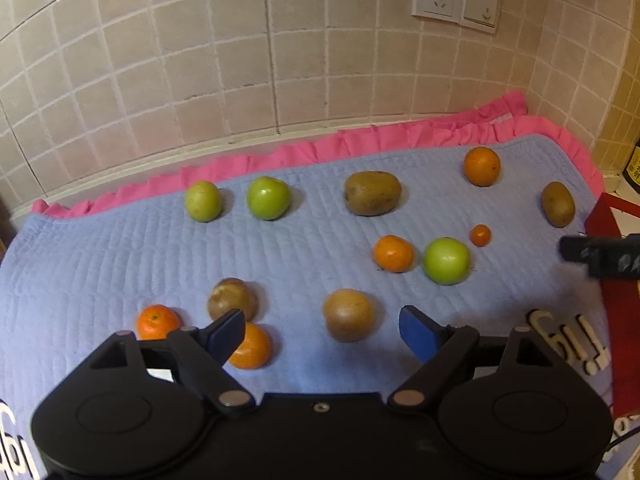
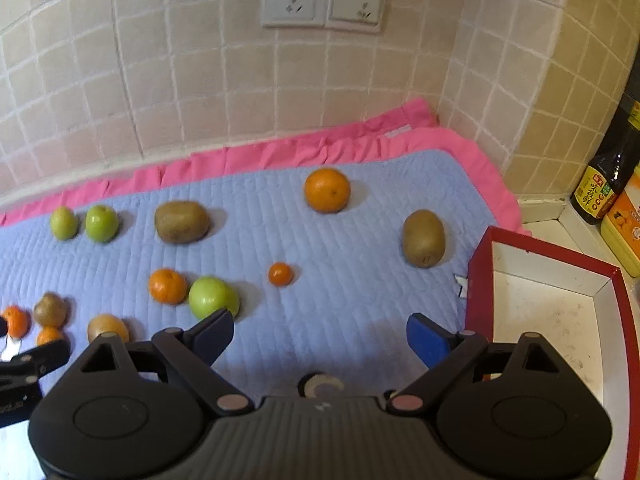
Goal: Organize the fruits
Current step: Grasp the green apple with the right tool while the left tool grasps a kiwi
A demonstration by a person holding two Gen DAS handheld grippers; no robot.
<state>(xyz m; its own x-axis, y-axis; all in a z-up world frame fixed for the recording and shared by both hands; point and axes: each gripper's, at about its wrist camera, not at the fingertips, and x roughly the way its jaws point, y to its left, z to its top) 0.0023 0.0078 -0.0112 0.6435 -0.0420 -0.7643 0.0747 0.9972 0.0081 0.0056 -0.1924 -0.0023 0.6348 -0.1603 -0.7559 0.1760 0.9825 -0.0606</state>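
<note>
Several fruits lie on a blue quilted mat (image 1: 100, 248). My left gripper (image 1: 322, 334) is open above the near part of the mat, with a brown kiwi (image 1: 349, 315) between its fingers and an orange (image 1: 250, 346) behind its left finger. Green apples (image 1: 268, 198), kiwis (image 1: 372, 193) and oranges (image 1: 393, 253) lie farther off. My right gripper (image 2: 320, 338) is open and empty over bare mat, with a green apple (image 2: 213, 297) at its left finger. A small orange (image 2: 280, 274), a large orange (image 2: 327, 190) and a kiwi (image 2: 423, 238) lie ahead of it.
A red box with a white inside (image 2: 548, 308) stands at the mat's right edge. Bottles (image 2: 604, 184) stand in the right corner. The tiled wall with two sockets (image 2: 320, 0) runs behind the mat's pink frill (image 2: 280, 152).
</note>
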